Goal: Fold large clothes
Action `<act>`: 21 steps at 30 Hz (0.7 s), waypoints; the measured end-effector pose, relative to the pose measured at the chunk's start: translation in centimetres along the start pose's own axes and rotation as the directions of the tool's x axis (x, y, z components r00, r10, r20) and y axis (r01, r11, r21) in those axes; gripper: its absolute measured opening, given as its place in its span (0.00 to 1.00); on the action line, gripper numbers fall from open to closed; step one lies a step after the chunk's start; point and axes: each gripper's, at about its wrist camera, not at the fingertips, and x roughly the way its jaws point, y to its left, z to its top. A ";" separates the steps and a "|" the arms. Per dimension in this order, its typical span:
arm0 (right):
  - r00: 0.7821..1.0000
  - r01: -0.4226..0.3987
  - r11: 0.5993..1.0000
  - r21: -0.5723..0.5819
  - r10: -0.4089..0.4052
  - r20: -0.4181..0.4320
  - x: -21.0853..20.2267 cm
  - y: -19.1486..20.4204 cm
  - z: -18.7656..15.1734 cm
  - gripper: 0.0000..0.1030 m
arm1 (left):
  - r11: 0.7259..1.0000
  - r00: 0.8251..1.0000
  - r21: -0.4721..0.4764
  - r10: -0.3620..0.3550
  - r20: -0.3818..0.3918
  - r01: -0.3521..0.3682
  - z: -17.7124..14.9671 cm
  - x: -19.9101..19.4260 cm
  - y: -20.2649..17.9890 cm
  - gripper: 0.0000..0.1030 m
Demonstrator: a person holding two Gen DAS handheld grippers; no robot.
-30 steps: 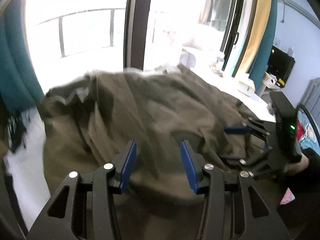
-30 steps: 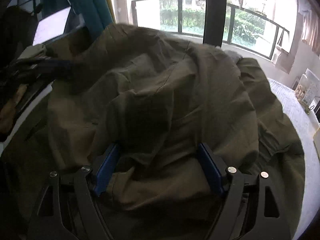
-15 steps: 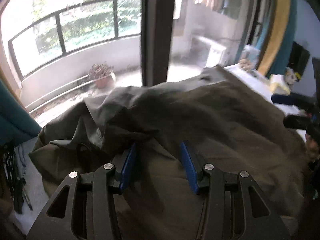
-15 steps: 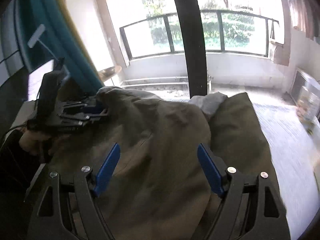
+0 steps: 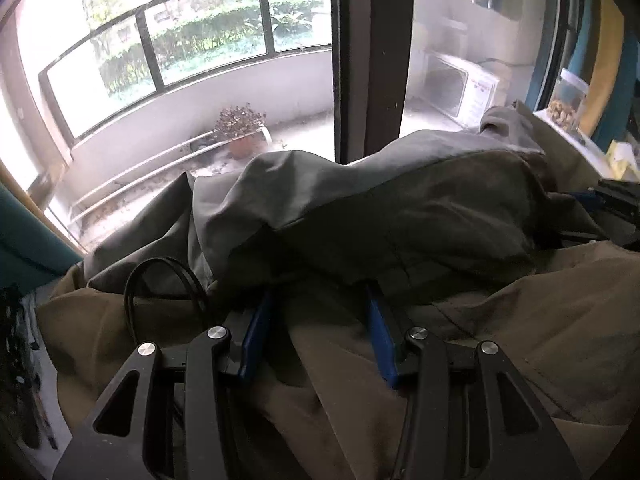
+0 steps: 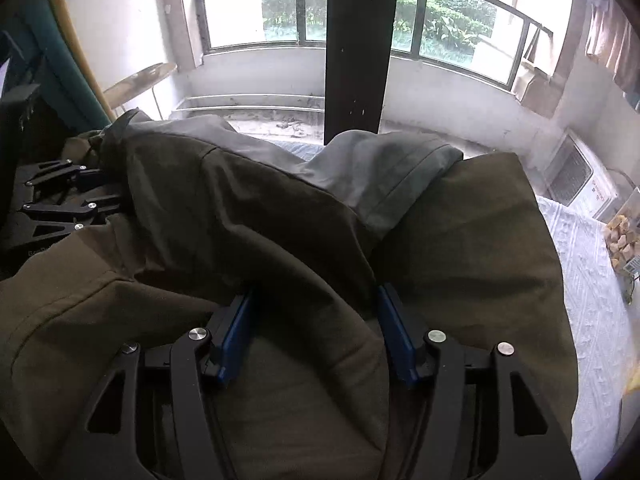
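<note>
Because folds of the one olive garment (image 5: 460, 216) draped over both sets of fingertips, the tips were hidden. Left gripper (image 5: 318, 312): jaws moderately apart with cloth bunched between them. Right gripper (image 6: 314, 312): jaws wide, cloth between them. The garment lay heaped on the white-covered desk (image 6: 592, 320). Compared with half a second earlier, fabric covered more of each gripper.

I see a glazed balcony past a dark door post (image 5: 372, 56), daylight bright, green hedge outside the railing windows (image 6: 448, 20). Potted dry plant (image 5: 240, 128) on the balcony floor, white appliance (image 5: 460, 88) against its wall. Teal and yellow curtains (image 6: 60, 52) at the sides. White textured cover (image 6: 592, 320) on the right.
</note>
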 end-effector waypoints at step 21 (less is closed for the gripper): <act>0.996 -0.065 0.993 -0.098 0.070 0.047 -7.4 4.4 -8.1 0.59 | 0.996 0.996 -0.028 -0.088 0.004 0.088 -10.0 -9.8 -4.7 0.48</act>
